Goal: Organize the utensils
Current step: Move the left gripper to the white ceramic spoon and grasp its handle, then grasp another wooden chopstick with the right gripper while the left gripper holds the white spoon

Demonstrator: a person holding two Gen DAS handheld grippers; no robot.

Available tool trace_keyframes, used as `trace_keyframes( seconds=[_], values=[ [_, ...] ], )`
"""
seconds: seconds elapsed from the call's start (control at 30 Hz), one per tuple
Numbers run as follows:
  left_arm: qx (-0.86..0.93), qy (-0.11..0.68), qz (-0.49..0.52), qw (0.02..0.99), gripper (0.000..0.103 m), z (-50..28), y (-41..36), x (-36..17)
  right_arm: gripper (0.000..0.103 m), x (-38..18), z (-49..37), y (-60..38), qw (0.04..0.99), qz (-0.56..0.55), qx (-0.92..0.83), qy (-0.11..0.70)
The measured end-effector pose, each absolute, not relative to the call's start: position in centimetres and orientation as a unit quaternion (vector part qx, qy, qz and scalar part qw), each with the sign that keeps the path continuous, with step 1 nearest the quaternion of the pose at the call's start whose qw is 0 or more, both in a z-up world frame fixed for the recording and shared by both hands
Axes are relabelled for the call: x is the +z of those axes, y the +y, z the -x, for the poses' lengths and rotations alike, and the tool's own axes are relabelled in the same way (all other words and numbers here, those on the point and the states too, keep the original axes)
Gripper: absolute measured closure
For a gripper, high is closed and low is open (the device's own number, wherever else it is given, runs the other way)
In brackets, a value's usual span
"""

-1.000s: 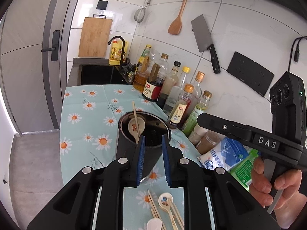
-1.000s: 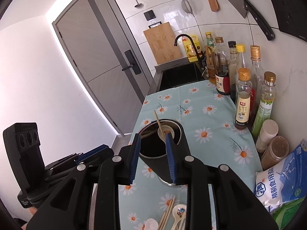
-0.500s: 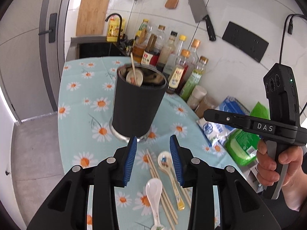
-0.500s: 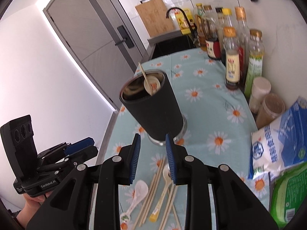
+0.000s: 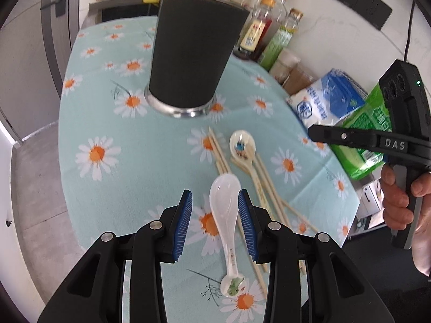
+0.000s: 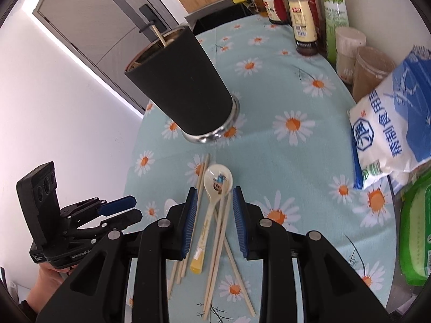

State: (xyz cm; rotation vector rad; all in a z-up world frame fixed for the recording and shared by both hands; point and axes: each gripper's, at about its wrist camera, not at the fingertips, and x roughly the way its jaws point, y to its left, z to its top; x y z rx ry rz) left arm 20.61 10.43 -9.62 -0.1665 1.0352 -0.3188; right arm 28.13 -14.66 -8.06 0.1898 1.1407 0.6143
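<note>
A tall black utensil holder (image 5: 194,51) stands on the daisy tablecloth (image 5: 113,140) with a chopstick poking out of its top. In front of it lie a white ceramic spoon (image 5: 225,204), a cream spoon with a picture in its bowl (image 5: 242,145) and several wooden chopsticks (image 5: 219,156). My left gripper (image 5: 215,207) is open, its blue pads either side of the white spoon without touching it. My right gripper (image 6: 214,204) is open over the cream spoon (image 6: 218,181), whose handle and some chopsticks (image 6: 223,220) lie between its jaws. The holder (image 6: 180,86) stands beyond.
Sauce bottles (image 6: 304,21) and lidded jars (image 6: 371,67) line the tiled wall. A blue-and-white salt bag (image 6: 398,123) and a green packet (image 6: 417,231) lie at the right. A hand holds each gripper handle. The table's rounded left edge drops to the floor (image 5: 35,188).
Both grippers have come down from above the holder's mouth to just over the table and tilted downward. The left jaws have widened and now straddle the white spoon; the right straddles the cream spoon.
</note>
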Motion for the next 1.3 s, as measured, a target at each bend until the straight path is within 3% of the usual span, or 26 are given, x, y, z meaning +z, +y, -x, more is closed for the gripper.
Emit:
trace_keyframes(
  seconds=[0.27, 0.83, 1.03, 1.3],
  values=[
    [-0.161, 0.530, 0.072, 0.829, 0.069, -21.5, 10.3, -12.6, 0.074, -10.1, -27.6, -15.0, 0.775, -0.094, 0.284, 0.557],
    [-0.201, 0.554, 0.076, 0.804, 0.071, -23.4, 9.6, -13.6, 0.075, -14.9, -28.9, -14.7, 0.696, -0.162, 0.280, 0.641],
    [-0.198, 0.550, 0.081, 0.807, 0.091, -23.7, 10.0, -13.9, 0.075, -15.4, -29.5, -14.2, 0.685, -0.161, 0.277, 0.655],
    [-0.202, 0.540, 0.089, 0.812, 0.098, -23.6, 10.5, -13.9, 0.084, -16.0, -30.0, -13.1, 0.680, -0.141, 0.274, 0.665]
  ],
)
